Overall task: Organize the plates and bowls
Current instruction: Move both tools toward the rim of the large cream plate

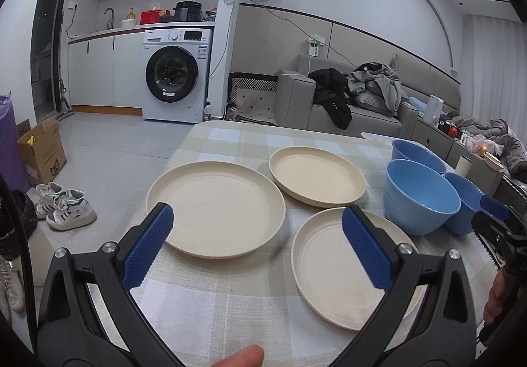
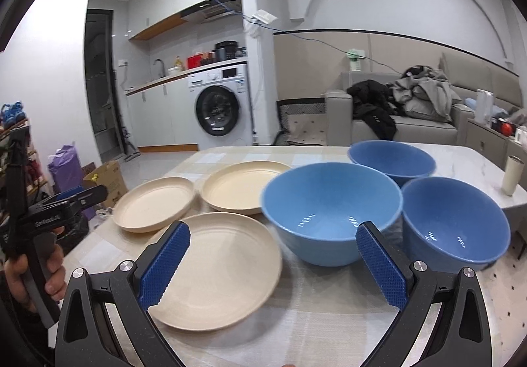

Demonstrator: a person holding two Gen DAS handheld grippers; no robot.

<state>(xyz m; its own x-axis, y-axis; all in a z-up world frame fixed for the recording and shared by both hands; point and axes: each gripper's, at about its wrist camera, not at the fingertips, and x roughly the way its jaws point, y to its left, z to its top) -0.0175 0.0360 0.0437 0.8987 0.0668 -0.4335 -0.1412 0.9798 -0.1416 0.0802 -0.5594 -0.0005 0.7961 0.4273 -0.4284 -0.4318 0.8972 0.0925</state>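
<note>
Three cream plates lie on the checked tablecloth: a left plate (image 1: 215, 209) (image 2: 154, 204), a far plate (image 1: 316, 179) (image 2: 245, 187) and a near plate (image 1: 332, 271) (image 2: 219, 268). Three blue bowls stand to their right: a middle bowl (image 1: 420, 196) (image 2: 331, 209), a far bowl (image 1: 416, 154) (image 2: 392, 158) and a right bowl (image 1: 462, 202) (image 2: 456, 219). My left gripper (image 1: 258, 220) is open above the gap between the left and near plates, holding nothing. My right gripper (image 2: 273, 240) is open in front of the middle bowl, with nothing between its fingers.
The table (image 2: 461, 159) has a marble top beyond the cloth, with a white cup (image 2: 512, 174) at its right edge. Past the table are a grey sofa (image 1: 362, 110) with clothes, a washing machine (image 1: 174, 77), shoes (image 1: 66, 207) and a cardboard box (image 1: 41, 151) on the floor.
</note>
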